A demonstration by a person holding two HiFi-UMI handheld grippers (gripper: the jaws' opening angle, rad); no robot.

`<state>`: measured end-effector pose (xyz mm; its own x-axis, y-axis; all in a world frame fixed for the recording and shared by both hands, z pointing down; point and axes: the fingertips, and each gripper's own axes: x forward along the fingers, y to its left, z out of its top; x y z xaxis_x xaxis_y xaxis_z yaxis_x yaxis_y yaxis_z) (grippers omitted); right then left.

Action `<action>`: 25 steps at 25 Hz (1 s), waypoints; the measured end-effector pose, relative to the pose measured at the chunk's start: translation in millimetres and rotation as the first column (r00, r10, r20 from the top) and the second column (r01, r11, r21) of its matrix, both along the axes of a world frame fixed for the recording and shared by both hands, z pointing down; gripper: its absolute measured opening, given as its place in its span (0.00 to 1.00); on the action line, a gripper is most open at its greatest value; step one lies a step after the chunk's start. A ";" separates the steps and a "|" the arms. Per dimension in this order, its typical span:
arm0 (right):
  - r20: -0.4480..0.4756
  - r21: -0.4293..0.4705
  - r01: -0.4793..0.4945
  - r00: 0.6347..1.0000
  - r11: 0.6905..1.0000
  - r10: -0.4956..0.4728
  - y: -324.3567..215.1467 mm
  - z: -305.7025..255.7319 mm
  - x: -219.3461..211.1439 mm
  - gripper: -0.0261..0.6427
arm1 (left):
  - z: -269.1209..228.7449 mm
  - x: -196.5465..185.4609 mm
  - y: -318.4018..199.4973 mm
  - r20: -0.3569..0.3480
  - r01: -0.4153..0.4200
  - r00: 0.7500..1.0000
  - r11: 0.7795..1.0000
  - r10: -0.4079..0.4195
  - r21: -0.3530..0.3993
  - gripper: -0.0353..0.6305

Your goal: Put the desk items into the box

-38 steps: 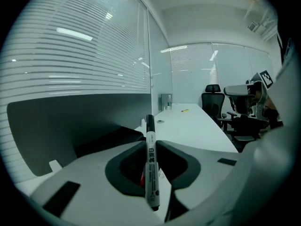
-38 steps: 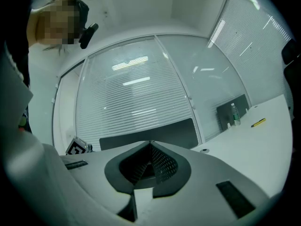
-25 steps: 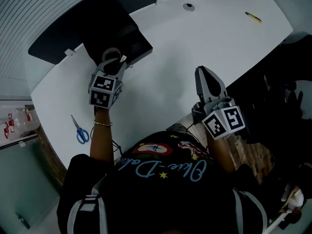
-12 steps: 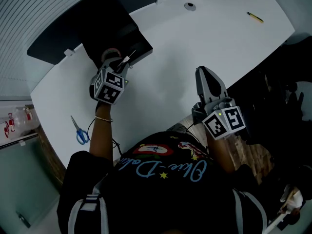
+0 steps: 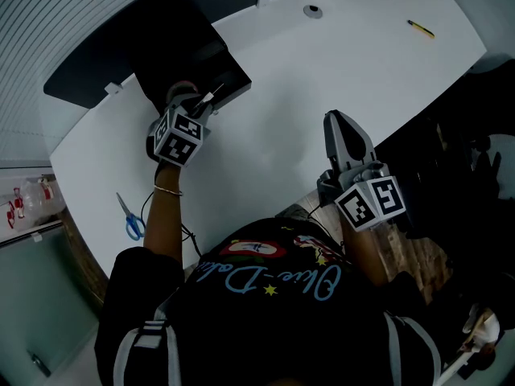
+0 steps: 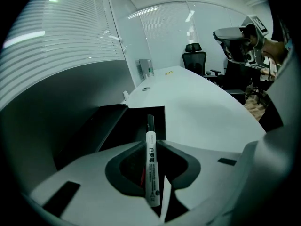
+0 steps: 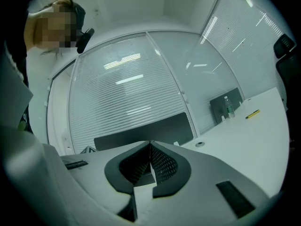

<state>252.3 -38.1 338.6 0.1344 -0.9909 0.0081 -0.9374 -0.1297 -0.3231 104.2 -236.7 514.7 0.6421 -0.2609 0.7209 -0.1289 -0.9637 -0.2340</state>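
We hold the left tool clamped on a white marker, gripped at mid-barrel, dark cap pointing forward. The left tool tilts downward, and the cap end of the marker hangs over the open black box. The box sits at the far left side of the white surface. We hold the right tool level over the near edge of the surface, jaws together with nothing between them. Blue-handled scissors lie on the surface near its left end, well apart from the box. A slender yellow item lies at the far right end.
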 end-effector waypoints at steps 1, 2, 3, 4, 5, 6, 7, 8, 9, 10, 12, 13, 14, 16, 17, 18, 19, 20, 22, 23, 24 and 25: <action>0.001 0.000 0.001 1.000 1.000 -0.001 -0.3 0.2 -0.1 0.06 | 0.1 0.7 0.1 -0.009 -0.001 1.000 1.000 0.001 -0.013 0.20; 0.002 0.001 0.002 1.000 1.000 -0.002 -0.6 0.1 -0.4 0.06 | -0.2 1.3 0.3 -0.019 -0.003 1.000 1.000 0.003 -0.025 0.20; 0.003 0.002 0.003 1.000 1.000 -0.003 -0.8 -0.1 -0.7 0.06 | -0.8 2.0 0.4 -0.026 -0.006 1.000 0.999 0.005 -0.033 0.20; 0.003 0.002 0.004 1.000 1.000 -0.004 -1.1 -0.3 -1.0 0.06 | -1.4 2.6 0.3 -0.032 -0.011 0.999 0.999 0.010 -0.034 0.20; 0.004 0.003 0.005 1.000 1.000 -0.005 -1.3 -0.4 -1.0 0.06 | -1.8 3.5 0.5 -0.038 -0.017 0.999 0.999 0.016 -0.035 0.20; 0.005 0.002 0.005 1.000 1.000 -0.005 -1.5 -0.5 -0.9 0.06 | -1.7 4.2 0.9 -0.044 -0.023 0.999 0.999 0.021 -0.039 0.20; 0.005 0.003 0.004 1.000 1.000 -0.004 -1.8 -0.7 -0.6 0.06 | -1.3 4.5 1.4 -0.048 -0.026 0.999 0.999 0.024 -0.046 0.20; 0.006 0.003 0.003 1.000 1.000 -0.003 -2.0 -1.2 -0.4 0.06 | -0.9 4.4 1.5 -0.050 -0.028 0.998 0.998 0.025 -0.052 0.20; 0.005 0.005 0.003 1.000 1.000 -0.003 -2.3 -1.9 -0.4 0.06 | -0.6 3.9 1.5 -0.050 -0.028 0.998 0.998 0.025 -0.056 0.20; 0.005 0.007 0.004 1.000 1.000 -0.004 -2.6 -2.8 -0.8 0.06 | -0.3 3.0 1.3 -0.047 -0.026 0.999 0.998 0.024 -0.059 0.20; 0.002 0.011 0.007 1.000 1.000 -0.007 -2.9 -4.5 -2.0 0.06 | 0.5 1.2 0.6 -0.043 -0.021 0.999 0.998 0.018 -0.059 0.21; 0.001 0.012 0.008 1.000 1.000 -0.008 -2.9 -5.1 -2.3 0.06 | 0.7 1.0 0.3 -0.042 -0.020 0.999 0.998 0.017 -0.058 0.21; -0.001 0.013 0.008 1.000 1.000 -0.008 -2.9 -5.7 -2.3 0.06 | 0.2 1.3 0.0 -0.044 -0.020 0.999 0.998 0.018 -0.056 0.21; -0.001 0.015 0.007 1.000 1.000 -0.007 -2.8 -6.3 -1.9 0.06 | -2.6 2.5 0.2 -0.047 -0.022 0.999 0.998 0.019 -0.052 0.21; -0.001 0.015 0.006 1.000 1.000 -0.006 -2.6 -6.4 -1.6 0.06 | -3.3 2.9 0.4 -0.048 -0.023 0.999 0.998 0.021 -0.051 0.21; -0.001 0.016 0.005 1.000 1.000 -0.005 -2.4 -6.5 -1.3 0.06 | -3.3 3.1 0.6 -0.049 -0.025 0.999 0.998 0.023 -0.052 0.21; -0.001 0.017 0.004 1.000 1.000 -0.004 -2.0 -6.7 -1.0 0.06 | -3.0 3.3 0.9 -0.051 -0.027 0.998 0.998 0.024 -0.055 0.21; -0.001 0.018 0.002 1.000 1.000 -0.002 -1.7 -7.0 -0.8 0.06 | -3.1 3.4 1.6 -0.052 -0.028 0.998 0.998 0.025 -0.059 0.21; 0.000 0.019 0.000 1.000 1.000 0.000 -1.4 -7.6 -0.1 0.06 | -3.6 3.4 2.7 -0.052 -0.028 0.998 0.997 0.025 -0.067 0.21; 0.001 0.020 -0.001 1.000 1.000 0.001 -1.2 -7.8 0.1 0.06 | -3.6 3.3 2.8 -0.051 -0.029 0.998 0.997 0.025 -0.067 0.21; 0.002 0.021 -0.001 1.000 1.000 0.001 -1.1 -8.0 0.3 0.06 | -3.2 2.9 2.6 -0.049 -0.030 0.998 0.997 0.027 -0.066 0.22; 0.003 0.022 -0.002 1.000 1.000 0.002 -0.8 -8.2 0.4 0.06 | -2.3 2.5 2.1 -0.048 -0.031 0.998 0.998 0.028 -0.062 0.22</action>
